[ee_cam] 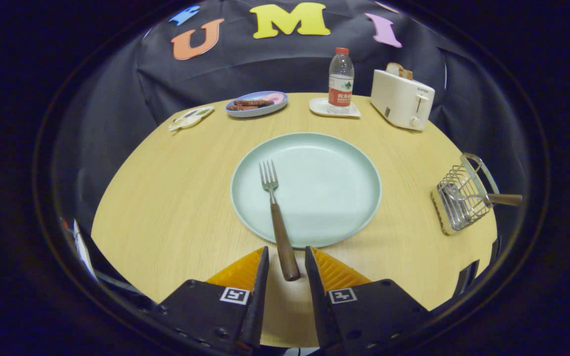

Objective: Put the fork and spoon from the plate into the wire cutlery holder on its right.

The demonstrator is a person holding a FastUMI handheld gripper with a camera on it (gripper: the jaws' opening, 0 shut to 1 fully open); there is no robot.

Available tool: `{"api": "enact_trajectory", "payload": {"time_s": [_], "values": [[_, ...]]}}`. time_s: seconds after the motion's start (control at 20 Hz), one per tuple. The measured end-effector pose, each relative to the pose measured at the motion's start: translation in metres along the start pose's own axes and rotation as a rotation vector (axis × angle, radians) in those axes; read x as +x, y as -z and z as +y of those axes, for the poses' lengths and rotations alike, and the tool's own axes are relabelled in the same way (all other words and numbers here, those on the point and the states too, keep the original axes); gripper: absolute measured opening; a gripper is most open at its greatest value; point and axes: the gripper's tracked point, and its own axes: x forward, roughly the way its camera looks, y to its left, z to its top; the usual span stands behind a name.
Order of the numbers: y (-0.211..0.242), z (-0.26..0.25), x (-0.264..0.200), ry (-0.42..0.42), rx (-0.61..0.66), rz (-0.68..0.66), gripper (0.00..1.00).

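Jaws of the gripper apart astride the handle end of the fork, not yet clamped, tines on the plate; spoon already in the wire cutlery holder rightward on the bench.

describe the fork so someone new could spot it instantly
Start at the big pale green plate in the middle of the round wooden table. The fork lies on the plate's left half, tines pointing away, its handle overhanging the near rim and ending between the open jaws of the gripper. It is the one utensil on the plate.
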Motion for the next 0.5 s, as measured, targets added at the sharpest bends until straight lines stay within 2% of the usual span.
{"api": "enact_trajectory", "payload": {"time_s": [0.05,0.15,0.25,0.3,0.4,0.45,0.5], "values": [[0.001,0.003,0.002,-0.007,0.009,0.007,0.41],[-0.001,0.006,0.003,-0.009,0.023,0.016,0.18],[0.000,0.009,-0.001,-0.013,0.013,0.026,0.19],[-0.001,0.007,-0.005,-0.011,0.002,0.033,0.08],[0.001,0.012,-0.013,-0.038,-0.007,0.055,0.08],[0.000,0.006,-0.018,-0.017,-0.012,0.055,0.08],[-0.003,0.004,-0.024,-0.022,-0.018,0.068,0.01]]}}
